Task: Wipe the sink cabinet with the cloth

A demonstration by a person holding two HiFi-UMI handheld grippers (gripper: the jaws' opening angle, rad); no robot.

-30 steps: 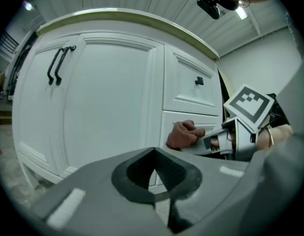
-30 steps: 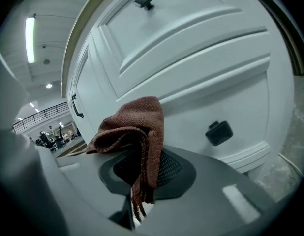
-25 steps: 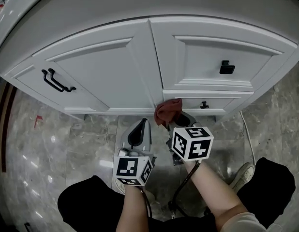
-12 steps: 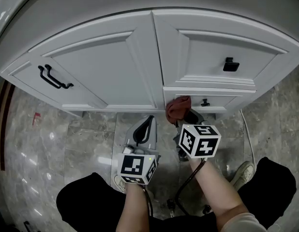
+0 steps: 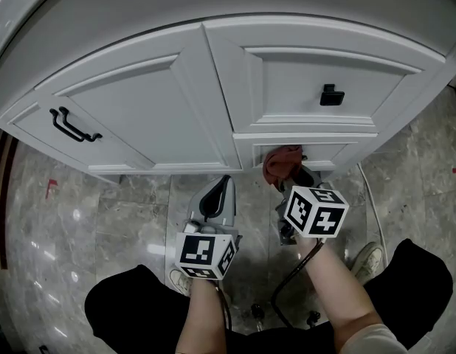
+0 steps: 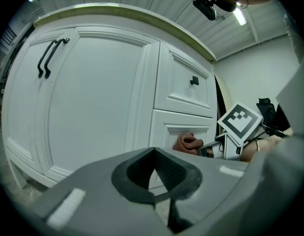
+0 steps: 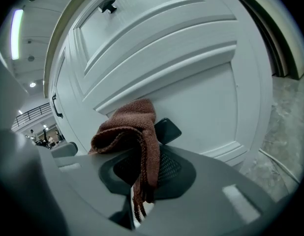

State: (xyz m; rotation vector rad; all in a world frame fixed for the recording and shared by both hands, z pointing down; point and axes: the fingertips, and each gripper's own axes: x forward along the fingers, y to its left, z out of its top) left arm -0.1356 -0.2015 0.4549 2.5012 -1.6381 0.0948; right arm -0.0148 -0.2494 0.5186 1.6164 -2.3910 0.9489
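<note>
The white sink cabinet (image 5: 169, 102) fills the upper head view, with a door on the left and two drawers on the right. My right gripper (image 5: 289, 169) is shut on a reddish-brown cloth (image 5: 281, 162), which presses against the lower drawer front (image 5: 327, 153). In the right gripper view the cloth (image 7: 133, 132) drapes over the jaws against the drawer panel (image 7: 191, 102). My left gripper (image 5: 218, 190) hangs shut and empty below the door, apart from the cabinet. The left gripper view shows the cloth (image 6: 187, 142) and the right gripper's marker cube (image 6: 239, 123).
A black double handle (image 5: 71, 126) sits on the left door, a square black knob (image 5: 330, 94) on the upper drawer. Grey marble floor (image 5: 88, 220) lies below the cabinet. The person's dark-trousered legs and a shoe (image 5: 370, 260) are near the bottom edge.
The right gripper has slid the cloth to the right along the lower drawer front, over where the small knob showed. The left gripper has stayed about where it was.
</note>
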